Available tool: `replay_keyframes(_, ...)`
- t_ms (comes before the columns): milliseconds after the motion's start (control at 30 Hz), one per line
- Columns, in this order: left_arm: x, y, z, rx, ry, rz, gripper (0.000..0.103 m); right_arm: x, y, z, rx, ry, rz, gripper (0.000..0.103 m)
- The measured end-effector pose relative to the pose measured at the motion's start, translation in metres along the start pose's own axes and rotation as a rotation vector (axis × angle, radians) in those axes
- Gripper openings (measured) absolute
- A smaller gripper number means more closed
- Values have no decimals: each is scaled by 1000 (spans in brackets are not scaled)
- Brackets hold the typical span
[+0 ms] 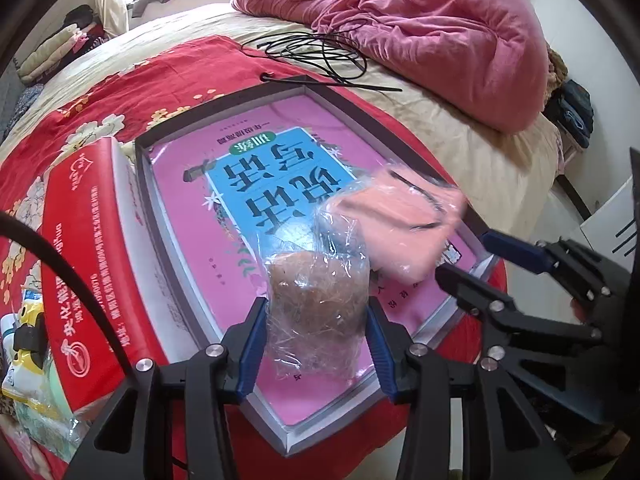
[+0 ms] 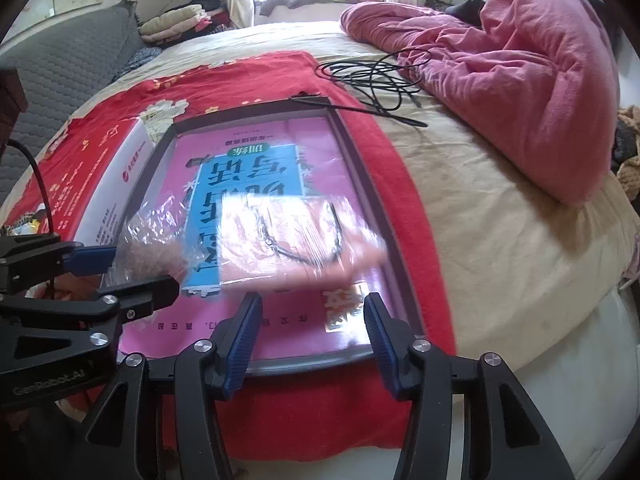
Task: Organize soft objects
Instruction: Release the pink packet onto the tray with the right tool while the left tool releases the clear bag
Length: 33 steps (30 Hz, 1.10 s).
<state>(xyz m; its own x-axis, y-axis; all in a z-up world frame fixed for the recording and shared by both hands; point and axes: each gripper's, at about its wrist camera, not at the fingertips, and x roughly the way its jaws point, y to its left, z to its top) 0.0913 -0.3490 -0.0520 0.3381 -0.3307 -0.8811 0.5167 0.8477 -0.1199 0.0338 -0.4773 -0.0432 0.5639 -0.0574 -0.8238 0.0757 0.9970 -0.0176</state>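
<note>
1. Red carton (image 1: 80, 248), far left on the bed's red floral spread (image 1: 132, 80): white Chinese print down its side, too distorted to read; a circular logo near its lower end.

2. Shallow grey-rimmed tray (image 1: 156, 216), just right of the carton. A pink book (image 1: 192, 208) lies flat inside, with a blue cover panel bearing large Chinese characters, upside down to you.

3. Your left hand-held gripper (image 1: 316, 344): blue pads clamped on a clear plastic bag of brown fluffy material (image 1: 316, 300), held over the tray's near end.

4. Peach-pink soft item in clear wrap (image 2: 304, 236), blurred, above the tray's right half, a dark loop printed or lying on it.

5. Your right hand-held gripper (image 2: 308, 344): jaws apart, nothing between them; the pink item sits just beyond the tips.

6. Black cables (image 1: 320, 52), then a pink quilt (image 1: 440, 40), far right.
</note>
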Motion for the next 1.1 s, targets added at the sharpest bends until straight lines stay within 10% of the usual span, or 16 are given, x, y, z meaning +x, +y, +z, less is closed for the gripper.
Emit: replay_keyframes(1100, -28, 8, -9, -45, -36, -73, 71, -38, -18, 5, 84, -66, -38, 62)
